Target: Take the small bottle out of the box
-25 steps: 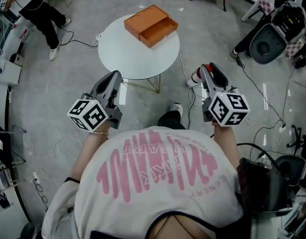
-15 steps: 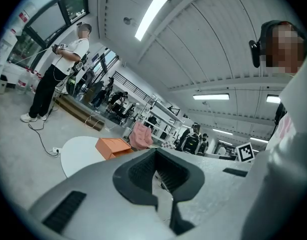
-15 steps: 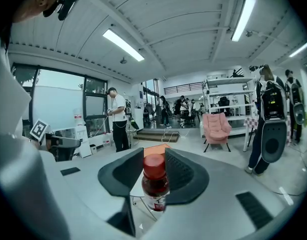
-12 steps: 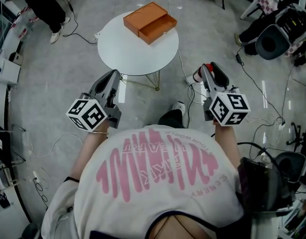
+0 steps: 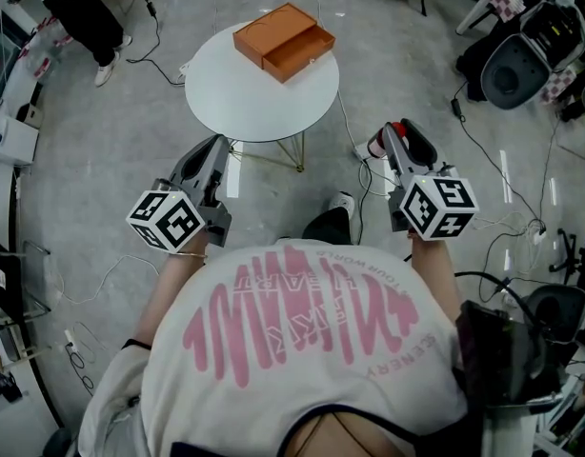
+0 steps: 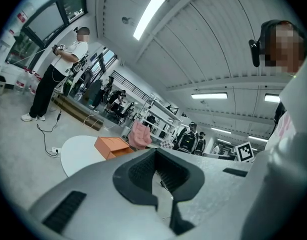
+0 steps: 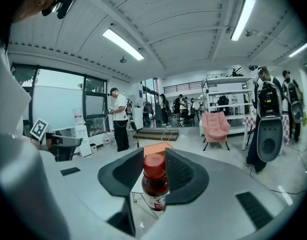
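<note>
On the left side, the left gripper (image 5: 216, 150) is held out level in front of the person. Its claw is pressed together with nothing in it, so it has no part in the work now and is best kept to its own side. In the middle, well ahead, stands the round white table (image 5: 237, 98) with the orange box (image 5: 272, 32) on it. The drawer (image 5: 304, 53) of the box is pulled out, and from here no bottle can be seen inside it. On the right, the right gripper (image 7: 154, 158) pinches the small bottle (image 7: 155, 184) between its two pads. The bottle is upright with its red cap (image 7: 154, 165) on top — so it is already out of the box and well apart from the table. By my judgement the taking-out is done, and the step in hand is only to carry the bottle safely. To do this well, the grip should not loosen, because the body of the bottle looks round and smooth and could slip if the hand tilts much. The gripper should be held close to level and moved slowly, and the person should mind the cables (image 5: 371, 190) on the floor near the feet — a stumble may shake the bottle free.
</note>
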### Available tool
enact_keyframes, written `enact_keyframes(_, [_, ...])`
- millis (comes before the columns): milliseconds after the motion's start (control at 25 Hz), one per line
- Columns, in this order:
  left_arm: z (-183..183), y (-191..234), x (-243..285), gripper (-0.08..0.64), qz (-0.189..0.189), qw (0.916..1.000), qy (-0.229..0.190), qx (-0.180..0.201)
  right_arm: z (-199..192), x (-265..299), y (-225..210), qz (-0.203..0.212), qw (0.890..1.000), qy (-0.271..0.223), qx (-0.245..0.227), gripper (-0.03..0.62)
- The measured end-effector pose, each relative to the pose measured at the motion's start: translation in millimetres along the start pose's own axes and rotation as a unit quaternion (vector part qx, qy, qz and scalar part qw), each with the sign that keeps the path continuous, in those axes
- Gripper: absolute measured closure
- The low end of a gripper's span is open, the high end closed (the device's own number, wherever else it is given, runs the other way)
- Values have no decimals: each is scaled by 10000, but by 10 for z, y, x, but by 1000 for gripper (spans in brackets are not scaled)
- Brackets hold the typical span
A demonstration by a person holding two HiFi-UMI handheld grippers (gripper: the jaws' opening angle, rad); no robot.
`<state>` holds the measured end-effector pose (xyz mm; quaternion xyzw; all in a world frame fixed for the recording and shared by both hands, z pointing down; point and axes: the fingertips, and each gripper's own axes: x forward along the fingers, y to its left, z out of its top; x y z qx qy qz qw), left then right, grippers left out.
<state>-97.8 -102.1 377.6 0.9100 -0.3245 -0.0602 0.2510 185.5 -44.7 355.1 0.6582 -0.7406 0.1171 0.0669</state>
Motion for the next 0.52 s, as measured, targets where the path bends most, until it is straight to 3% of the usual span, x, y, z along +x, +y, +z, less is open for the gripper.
enact_keyframes(520, [-105,-9,17,552,-64,9999,86,-51,-111,-70,-53,-129,9998,103,68,460])
